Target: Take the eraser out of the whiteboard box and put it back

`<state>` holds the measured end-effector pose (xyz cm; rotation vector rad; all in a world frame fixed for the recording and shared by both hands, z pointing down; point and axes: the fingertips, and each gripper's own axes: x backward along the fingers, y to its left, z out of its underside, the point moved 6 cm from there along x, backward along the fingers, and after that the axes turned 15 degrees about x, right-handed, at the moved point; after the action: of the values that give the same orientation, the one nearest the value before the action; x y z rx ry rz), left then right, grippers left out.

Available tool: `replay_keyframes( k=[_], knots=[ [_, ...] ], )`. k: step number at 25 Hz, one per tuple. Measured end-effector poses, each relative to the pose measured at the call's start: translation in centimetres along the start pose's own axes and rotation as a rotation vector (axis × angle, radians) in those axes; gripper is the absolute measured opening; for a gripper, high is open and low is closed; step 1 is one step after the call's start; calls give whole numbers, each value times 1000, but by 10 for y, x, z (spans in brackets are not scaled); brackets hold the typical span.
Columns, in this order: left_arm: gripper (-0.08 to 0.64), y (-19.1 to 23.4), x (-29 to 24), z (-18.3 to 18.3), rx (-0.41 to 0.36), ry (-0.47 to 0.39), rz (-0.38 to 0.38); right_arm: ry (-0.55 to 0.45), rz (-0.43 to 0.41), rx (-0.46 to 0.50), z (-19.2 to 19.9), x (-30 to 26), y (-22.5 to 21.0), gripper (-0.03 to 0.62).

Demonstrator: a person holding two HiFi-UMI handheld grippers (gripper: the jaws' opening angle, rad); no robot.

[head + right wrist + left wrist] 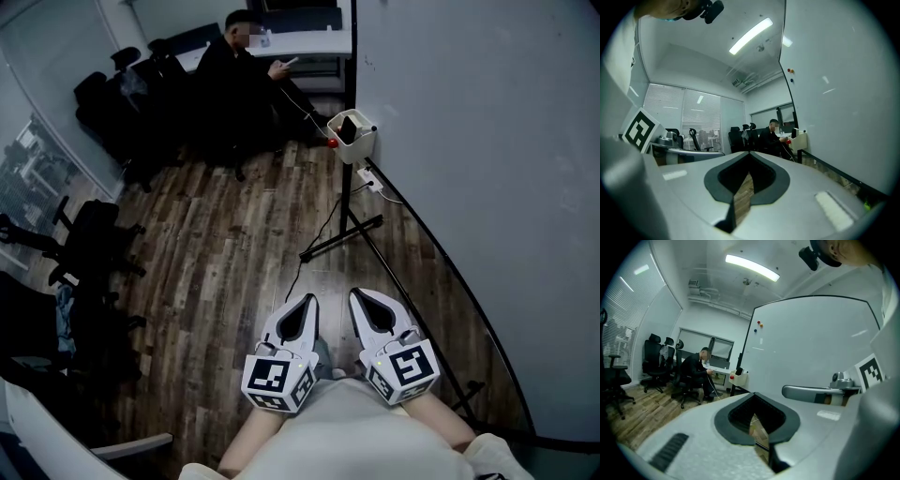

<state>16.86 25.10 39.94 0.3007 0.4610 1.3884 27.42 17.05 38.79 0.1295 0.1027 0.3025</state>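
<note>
The white whiteboard box (357,142) hangs at the lower left corner of the whiteboard (469,141), far ahead of both grippers. A black eraser (348,128) stands upright inside it. A red knob (332,143) sticks out of the box's side. My left gripper (302,305) and right gripper (362,298) hover side by side near my body, both pointing toward the box, both shut and empty. The left gripper view shows the box (738,377) small beyond the closed left gripper (754,394). The right gripper view shows it (800,140) past the closed right gripper (749,152).
The whiteboard's black stand legs (342,234) spread across the wooden floor between me and the box, with a cable and a power strip (371,180) beside them. A person (244,84) sits at a desk beyond. Black office chairs (94,244) line the left side.
</note>
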Motion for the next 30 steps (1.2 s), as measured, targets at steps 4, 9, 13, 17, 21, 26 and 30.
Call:
replay_keyframes(
  k=[4,9,13,17,21,26,30],
  knots=[
    [5,6,-9,-1,6,1,2,10,0,-3,5,-6,-4,6],
    [3,11,-19,-4,4,21,31,22,19,-8,5,-17,-8,6],
    [5,17,-30,-10,0,32,51,32,35,-9,6,-30,-14,6],
    [5,29,-40,-19,0,42,62,36,52,-19,4,-46,-17,6],
    [3,43,-53,-29,7,49,70,44,69,-19,4,-64,-21,6],
    [5,60,-72,-39,13,60,75,51,90,-24,3,-86,-31,6],
    [5,72,-89,-48,22,68,81,56,98,-23,1,-106,-42,6]
  ],
)
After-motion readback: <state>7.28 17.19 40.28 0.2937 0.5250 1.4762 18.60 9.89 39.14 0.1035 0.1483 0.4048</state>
